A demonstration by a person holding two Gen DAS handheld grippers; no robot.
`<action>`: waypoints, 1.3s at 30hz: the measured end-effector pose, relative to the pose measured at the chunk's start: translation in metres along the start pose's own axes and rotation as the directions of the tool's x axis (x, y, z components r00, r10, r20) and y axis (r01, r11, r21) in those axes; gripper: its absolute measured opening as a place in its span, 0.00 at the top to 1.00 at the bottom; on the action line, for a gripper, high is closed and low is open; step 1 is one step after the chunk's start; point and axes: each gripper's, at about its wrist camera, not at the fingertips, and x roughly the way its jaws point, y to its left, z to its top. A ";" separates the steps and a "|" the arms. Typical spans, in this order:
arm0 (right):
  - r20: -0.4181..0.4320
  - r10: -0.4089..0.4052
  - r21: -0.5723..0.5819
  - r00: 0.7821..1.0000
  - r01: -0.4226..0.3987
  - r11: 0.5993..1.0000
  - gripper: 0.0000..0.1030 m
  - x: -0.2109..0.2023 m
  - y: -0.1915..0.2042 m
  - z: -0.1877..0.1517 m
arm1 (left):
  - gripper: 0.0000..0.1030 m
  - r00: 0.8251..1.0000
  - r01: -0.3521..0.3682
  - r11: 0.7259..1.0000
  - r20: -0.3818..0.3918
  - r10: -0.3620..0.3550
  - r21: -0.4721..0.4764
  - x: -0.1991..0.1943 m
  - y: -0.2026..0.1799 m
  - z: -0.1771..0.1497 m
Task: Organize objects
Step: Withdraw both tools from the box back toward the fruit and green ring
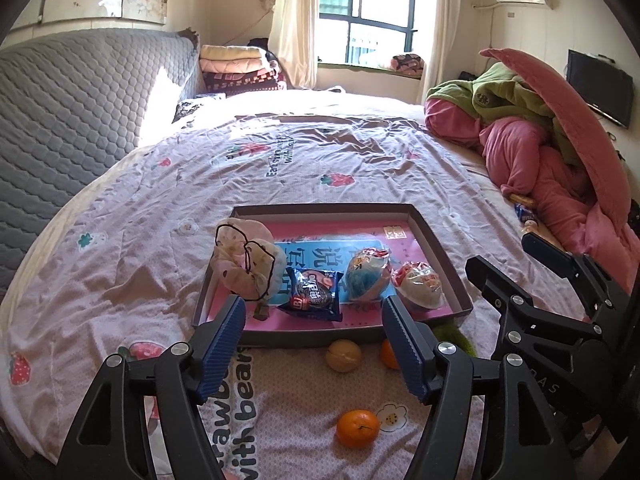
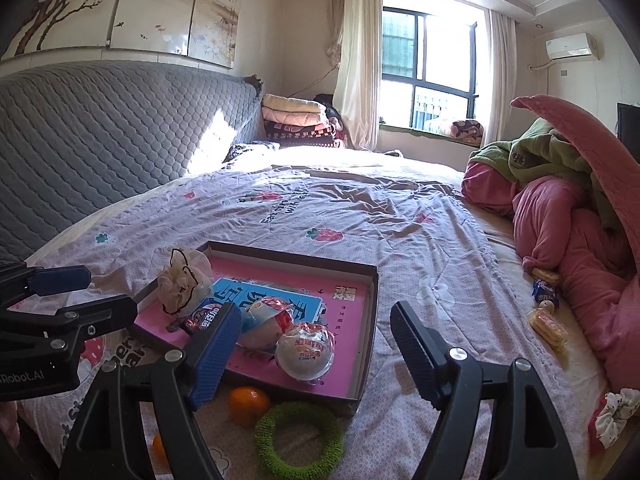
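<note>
Oranges [image 1: 357,428] lie loose on the bedsheet [image 1: 120,280] nearest, 3 fruits short of the tray [image 1: 456,276]. Both the left gripper [image 1: 314,344] and right gripper [image 2: 312,354] hang wide and empty. Beyond, the tray holds 3 snack packets [image 1: 316,294] and a cloth pouch [image 1: 248,264]. A round orange could roll off the soft sheet if nudged.
</note>
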 end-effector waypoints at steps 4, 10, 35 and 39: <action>0.002 -0.006 0.010 1.000 0.006 1.000 0.25 -0.002 -0.002 -0.002 | 0.30 1.000 0.002 1.000 0.001 -0.002 0.002 -0.003 0.000 -0.002; 0.015 -0.018 0.006 1.000 0.018 1.000 0.25 -0.007 0.000 -0.005 | 0.30 1.000 0.002 1.000 -0.001 -0.002 0.001 -0.006 0.001 -0.006; -0.026 -0.027 -0.017 0.999 0.026 1.000 0.25 -0.025 0.006 -0.037 | 0.30 0.998 0.017 0.999 -0.058 -0.015 0.045 -0.004 -0.009 -0.038; -0.042 -0.029 -0.018 0.999 0.029 0.999 0.25 -0.026 0.006 -0.042 | 0.30 0.997 0.019 0.999 -0.073 -0.015 0.047 -0.002 -0.009 -0.044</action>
